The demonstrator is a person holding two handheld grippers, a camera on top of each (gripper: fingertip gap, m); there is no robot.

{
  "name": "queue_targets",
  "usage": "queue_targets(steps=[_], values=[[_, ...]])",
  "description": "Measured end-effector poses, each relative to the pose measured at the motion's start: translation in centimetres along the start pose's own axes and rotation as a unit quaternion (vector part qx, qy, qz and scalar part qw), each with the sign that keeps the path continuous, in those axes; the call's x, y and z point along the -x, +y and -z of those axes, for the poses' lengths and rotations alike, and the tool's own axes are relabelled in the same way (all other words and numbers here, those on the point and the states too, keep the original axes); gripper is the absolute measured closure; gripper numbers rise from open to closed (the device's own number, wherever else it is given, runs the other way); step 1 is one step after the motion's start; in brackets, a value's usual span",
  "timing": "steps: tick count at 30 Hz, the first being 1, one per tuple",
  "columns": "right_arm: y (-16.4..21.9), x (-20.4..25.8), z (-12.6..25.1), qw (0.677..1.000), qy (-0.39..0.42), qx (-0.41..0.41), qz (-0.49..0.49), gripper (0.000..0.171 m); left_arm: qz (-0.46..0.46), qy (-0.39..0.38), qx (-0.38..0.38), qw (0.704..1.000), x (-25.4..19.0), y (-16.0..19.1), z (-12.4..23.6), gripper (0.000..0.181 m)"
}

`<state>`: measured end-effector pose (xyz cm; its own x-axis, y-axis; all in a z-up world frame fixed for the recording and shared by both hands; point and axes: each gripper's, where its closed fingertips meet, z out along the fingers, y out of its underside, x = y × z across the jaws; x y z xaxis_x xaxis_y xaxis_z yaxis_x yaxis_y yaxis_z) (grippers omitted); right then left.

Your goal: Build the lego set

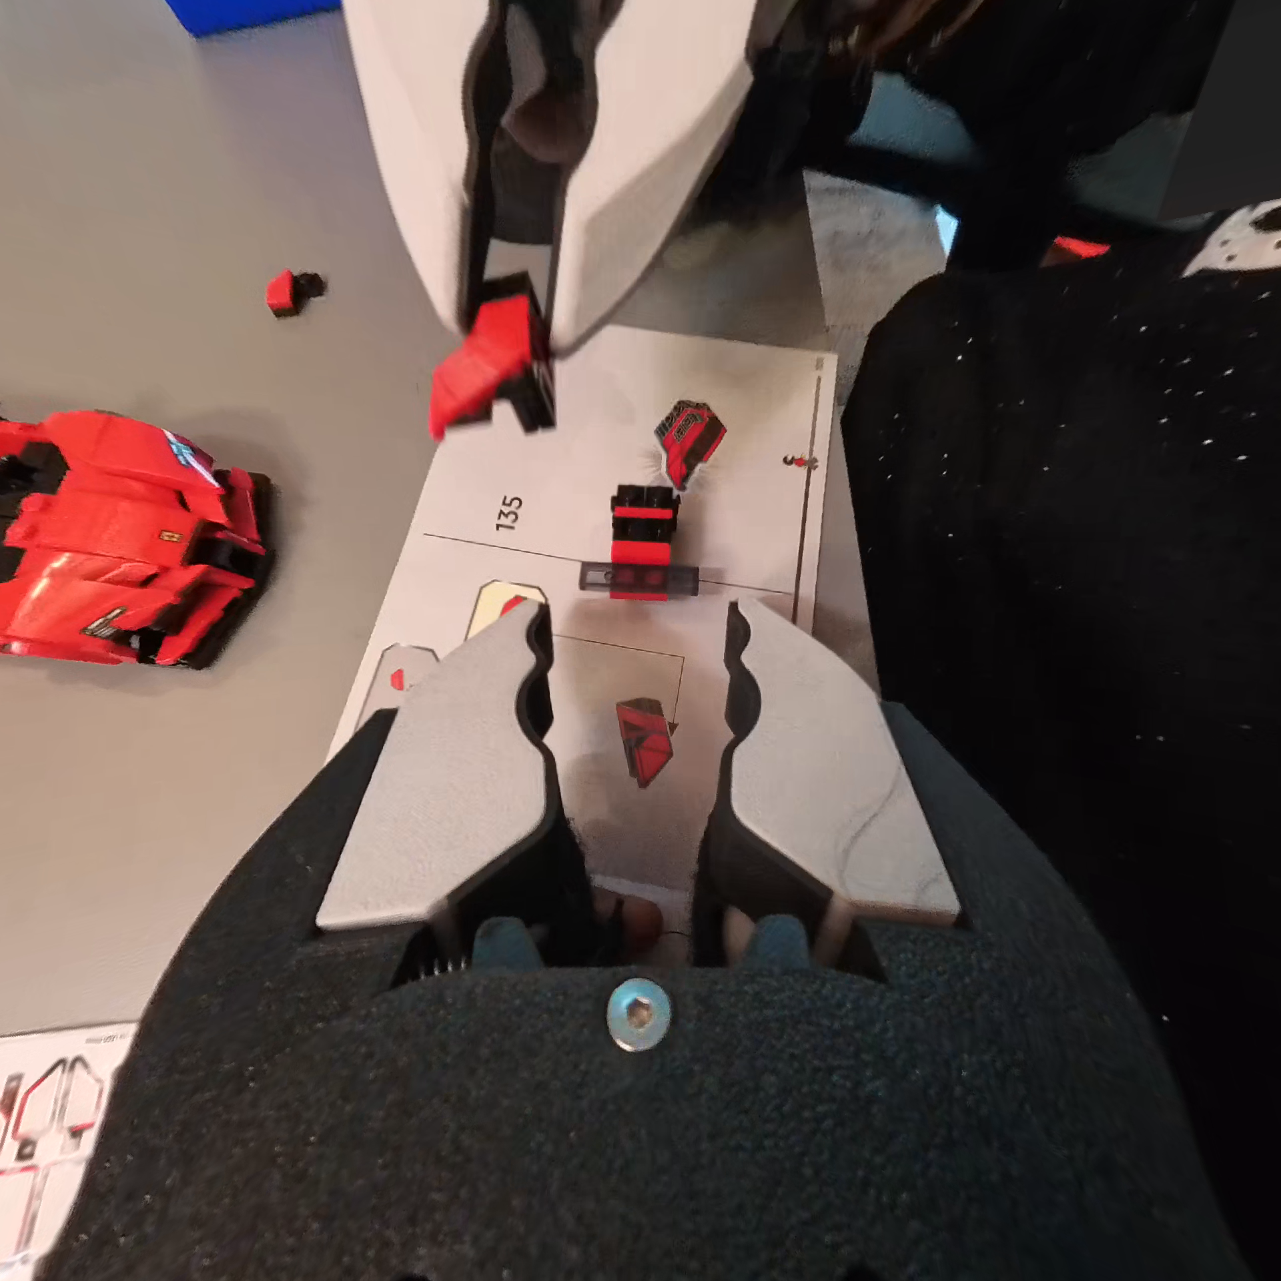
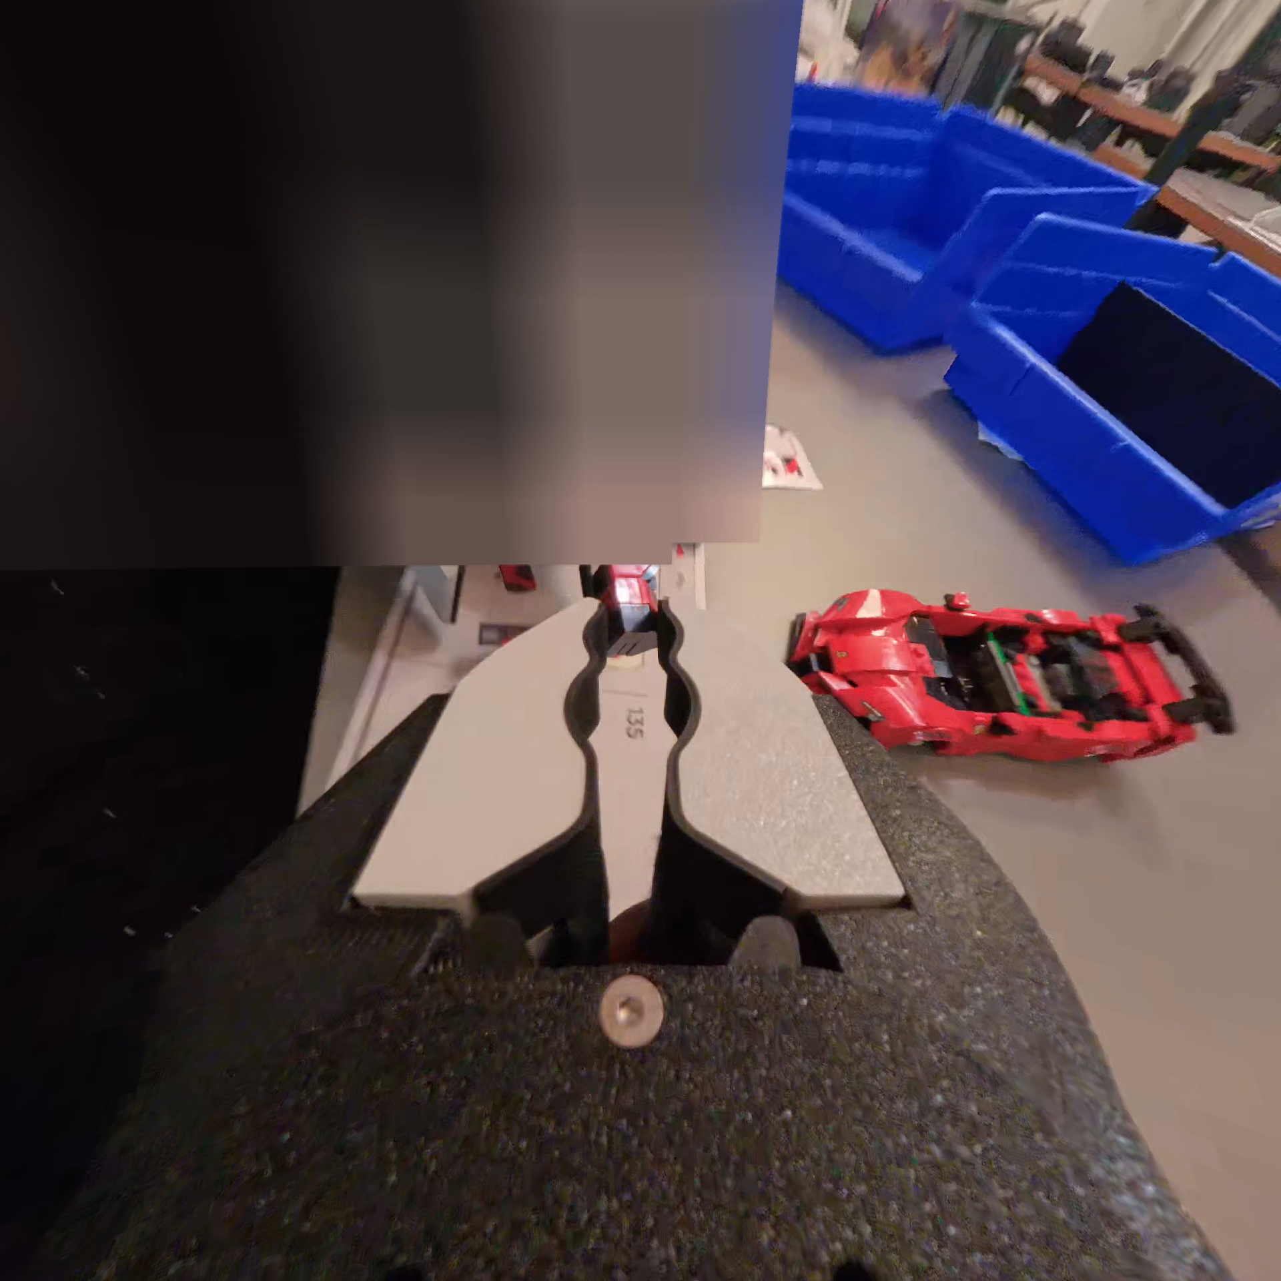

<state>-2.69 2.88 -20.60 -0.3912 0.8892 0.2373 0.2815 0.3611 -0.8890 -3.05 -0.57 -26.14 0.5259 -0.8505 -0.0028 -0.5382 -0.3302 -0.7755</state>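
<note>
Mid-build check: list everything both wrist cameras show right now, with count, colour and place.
Lego car: one, red and black, on the grey table, left of the booklet.
Instruction booklet: one, white, open under both grippers.
Sub-assembly: one, red and black, standing on the booklet.
Loose piece: one, red and black, on the table beyond the car.
Bins: several, blue, at the table's far side.
Sheet: one, white, near left corner.
Held piece: one, red and black.
Right gripper: shut on the held piece.
Left gripper: open, empty.
</note>
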Motion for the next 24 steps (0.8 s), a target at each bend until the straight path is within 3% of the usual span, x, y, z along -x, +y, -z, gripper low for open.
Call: queue_targets(steps=[6, 16, 24], values=[[3.1, 0.5, -1.1, 0.987, -0.011, 0.12, 0.105, 0.157, 0.004, -0.001, 0.001, 1.0, 0.0, -0.1, -0.3, 0.141], [3.6, 1.3, -1.6, 0.984, -0.038, 0.114, 0.129, 0.157, 0.002, 0.007, 0.014, 1.0, -0.2, 0.2, -0.6, 0.147], [2.6, 0.8, -1.4, 0.958, -0.079, 0.117, 0.249, 0.157, 0.032, 0.025, -0.024, 0.999, 0.0, -0.6, 0.1, 0.142]])
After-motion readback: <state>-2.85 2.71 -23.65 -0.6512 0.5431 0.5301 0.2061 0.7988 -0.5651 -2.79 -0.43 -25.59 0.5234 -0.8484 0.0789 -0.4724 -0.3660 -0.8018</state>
